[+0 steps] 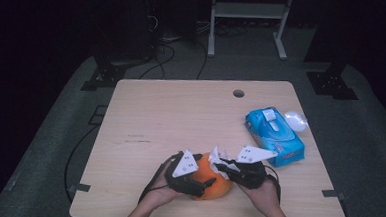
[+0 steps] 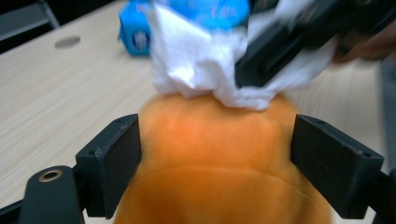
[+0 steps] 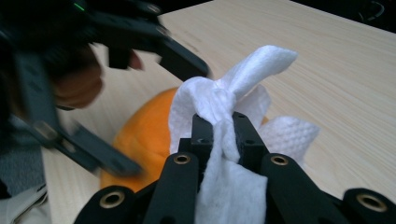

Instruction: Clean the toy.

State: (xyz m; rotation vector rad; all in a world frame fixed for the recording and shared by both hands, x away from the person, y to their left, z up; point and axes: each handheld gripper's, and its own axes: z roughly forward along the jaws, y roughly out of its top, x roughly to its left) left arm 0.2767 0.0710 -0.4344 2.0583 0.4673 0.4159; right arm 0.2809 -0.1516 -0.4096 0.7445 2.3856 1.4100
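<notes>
Now the right gripper (image 3: pixel 219 128) pinches a limp, light tissue (image 3: pixel 224 107) over the soft orange plush (image 2: pixel 210 158) near the table's (image 1: pixel 181 108) front edge, the left gripper (image 2: pixel 215 163) straddling its squashy sides, seemingly without squeezing.

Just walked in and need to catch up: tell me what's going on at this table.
A person is wiping an orange round object near the front edge of the table. The left gripper straddles it, jaws wide on either side. The right gripper is clamped on a crumpled white tissue and presses it onto the object's top. A blue tissue pack lies further back on the right.
</notes>
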